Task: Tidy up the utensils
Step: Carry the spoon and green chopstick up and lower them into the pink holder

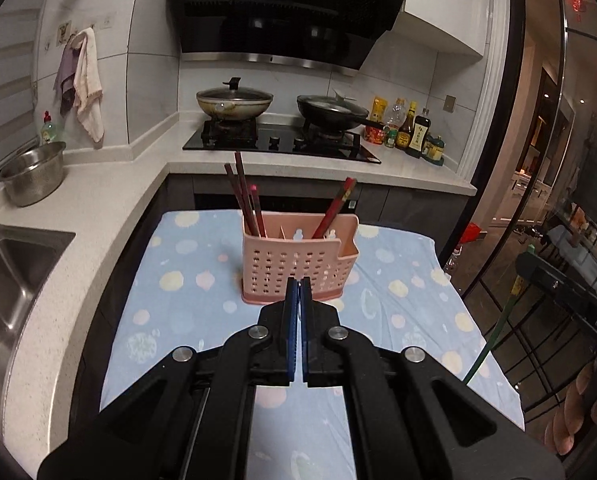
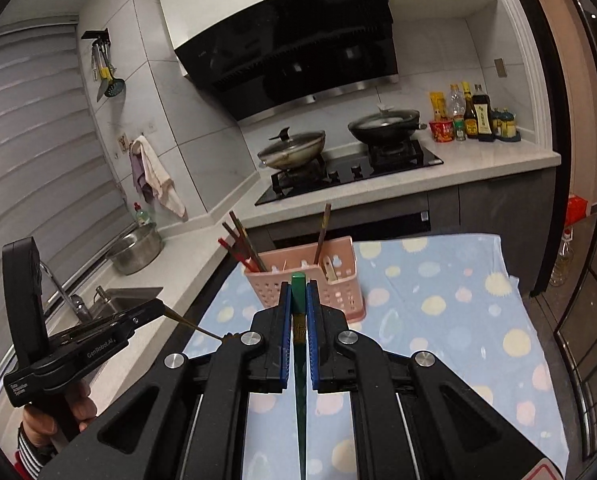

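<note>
1. Two grippers are in view, one per hand, both over a blue cloth [image 1: 186, 280] printed with pale dots that covers a table.
2. The right gripper [image 2: 298, 292] has its blue pads [image 2: 285, 320] pressed against a green chopstick [image 2: 298, 344], which runs lengthwise between them, its square end poking just past the fingertips and its long shaft trailing back under the gripper body.
3. The left gripper [image 1: 298, 286] has its fingers brought together with almost no gap; seen from the right wrist camera, a thin brownish stick [image 2: 194, 326] pokes out of its tip, probably a chopstick, though it is too slim and dim to be sure.
4. Directly ahead of both grippers, just beyond the fingertips, stands a pink perforated basket [image 1: 294, 268] with upright dividers.
5. In the basket's left compartment, ahead and left of the left gripper, several dark red chopsticks [image 1: 246, 196] lean together.
6. Toward its right side, one more red chopstick [image 1: 336, 208] leans out to the right.
7. Far ahead, past the basket, a stove [image 1: 278, 144] carries two lidded pans.
8. Left of the left gripper lie a steel bowl [image 1: 34, 172] and a sink [image 1: 14, 276] set in the counter.
9. The person's left hand [image 2: 70, 412] grips that gripper's handle.
</note>
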`<act>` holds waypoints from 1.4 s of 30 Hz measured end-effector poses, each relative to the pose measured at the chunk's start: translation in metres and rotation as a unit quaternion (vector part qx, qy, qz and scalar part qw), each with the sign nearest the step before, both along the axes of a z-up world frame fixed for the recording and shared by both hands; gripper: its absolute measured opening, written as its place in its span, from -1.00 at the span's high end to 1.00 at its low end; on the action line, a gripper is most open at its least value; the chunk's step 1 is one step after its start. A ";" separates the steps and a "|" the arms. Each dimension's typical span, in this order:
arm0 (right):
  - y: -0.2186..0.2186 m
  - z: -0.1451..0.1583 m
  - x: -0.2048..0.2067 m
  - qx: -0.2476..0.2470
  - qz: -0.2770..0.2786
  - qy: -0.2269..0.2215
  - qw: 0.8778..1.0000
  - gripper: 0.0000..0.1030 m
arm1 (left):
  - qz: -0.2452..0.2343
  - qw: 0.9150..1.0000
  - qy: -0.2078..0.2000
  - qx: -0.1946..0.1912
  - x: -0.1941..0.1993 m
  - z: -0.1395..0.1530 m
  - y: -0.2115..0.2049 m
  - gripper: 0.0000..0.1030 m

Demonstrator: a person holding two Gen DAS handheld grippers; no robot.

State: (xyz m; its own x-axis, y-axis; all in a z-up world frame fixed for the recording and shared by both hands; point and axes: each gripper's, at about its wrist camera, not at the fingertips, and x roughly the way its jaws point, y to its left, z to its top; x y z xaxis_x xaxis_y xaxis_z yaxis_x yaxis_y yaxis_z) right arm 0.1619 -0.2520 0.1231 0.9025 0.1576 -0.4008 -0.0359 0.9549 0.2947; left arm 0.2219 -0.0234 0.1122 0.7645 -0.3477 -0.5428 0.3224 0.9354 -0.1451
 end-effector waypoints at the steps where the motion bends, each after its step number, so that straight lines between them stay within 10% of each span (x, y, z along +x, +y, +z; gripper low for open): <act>1: 0.000 0.007 0.007 -0.005 -0.003 -0.010 1.000 0.87 | 0.002 1.000 -0.006 0.003 0.008 0.006 -0.002 0.99; 17: 0.012 0.069 0.158 -0.036 -0.031 -0.095 0.994 0.87 | 0.027 0.998 -0.046 0.029 0.141 0.049 -0.026 0.98; 37: 0.028 -0.020 0.241 -0.050 -0.006 0.008 0.999 0.86 | 0.029 0.998 0.027 0.051 0.205 -0.025 -0.043 0.97; 42: 0.027 -0.022 0.234 -0.049 -0.019 0.001 0.999 0.29 | 0.042 0.998 0.030 0.045 0.206 -0.026 -0.038 0.66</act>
State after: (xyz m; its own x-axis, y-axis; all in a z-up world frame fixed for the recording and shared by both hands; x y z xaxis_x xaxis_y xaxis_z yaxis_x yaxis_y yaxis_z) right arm 0.3963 -0.2249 0.1007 0.9060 0.0828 -0.4151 0.0016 0.9800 0.1989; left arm 0.4281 -0.0616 0.0858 0.7546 -0.2315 -0.6140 0.2351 0.9690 -0.0764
